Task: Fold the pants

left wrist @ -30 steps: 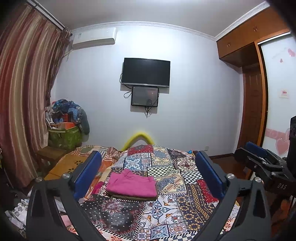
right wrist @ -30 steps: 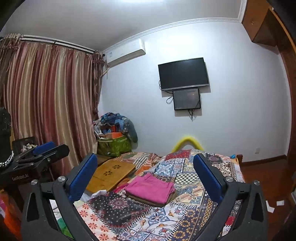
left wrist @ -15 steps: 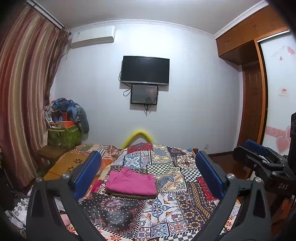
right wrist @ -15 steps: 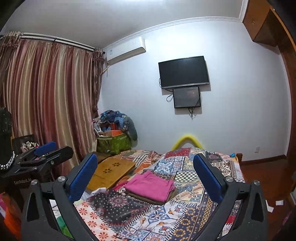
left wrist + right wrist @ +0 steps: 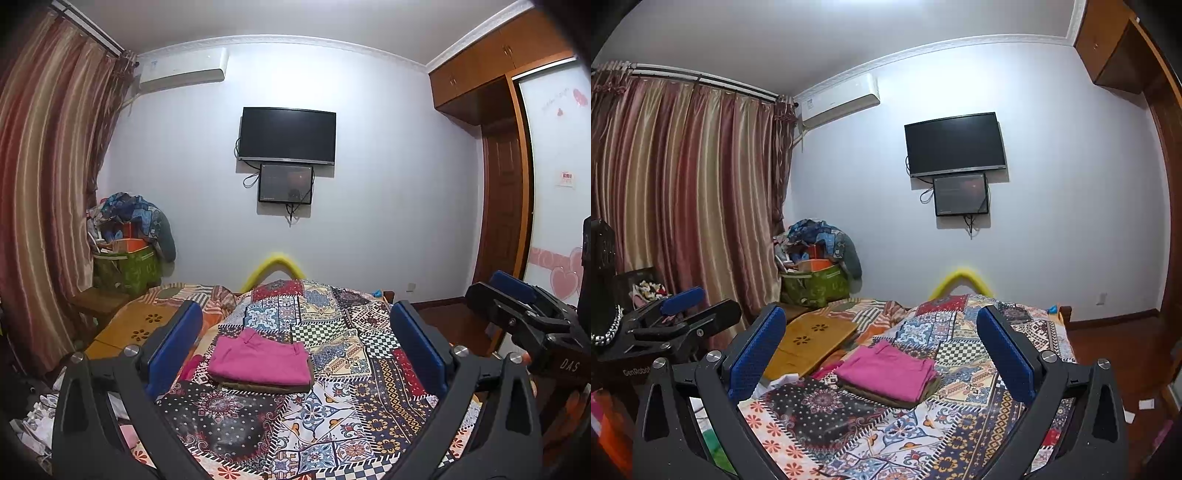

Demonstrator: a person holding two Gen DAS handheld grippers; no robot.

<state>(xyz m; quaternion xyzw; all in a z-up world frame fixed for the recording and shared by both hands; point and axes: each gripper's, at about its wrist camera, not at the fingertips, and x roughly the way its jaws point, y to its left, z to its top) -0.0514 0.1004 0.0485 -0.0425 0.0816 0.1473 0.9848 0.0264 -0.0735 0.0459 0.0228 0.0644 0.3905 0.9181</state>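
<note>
Folded pink pants (image 5: pixel 260 360) lie on top of a folded olive-brown garment (image 5: pixel 258 387) on the patchwork bedspread (image 5: pixel 332 369). They also show in the right wrist view (image 5: pixel 890 371). My left gripper (image 5: pixel 295 332) is open and empty, held well back above the near part of the bed. My right gripper (image 5: pixel 881 332) is open and empty, also held back from the stack. The right gripper's body (image 5: pixel 524 325) shows at the right of the left wrist view. The left gripper's body (image 5: pixel 676 321) shows at the left of the right wrist view.
A wooden board (image 5: pixel 809 341) lies on the bed's left side. A green bag heaped with clothes (image 5: pixel 129 258) stands by the striped curtain (image 5: pixel 48 184). A TV (image 5: pixel 287 136) hangs on the far wall. A wardrobe (image 5: pixel 517 147) stands on the right.
Both views have shifted slightly, so the stack sits a little lower and nearer. The folded stack has not moved. Both grippers stay open.
</note>
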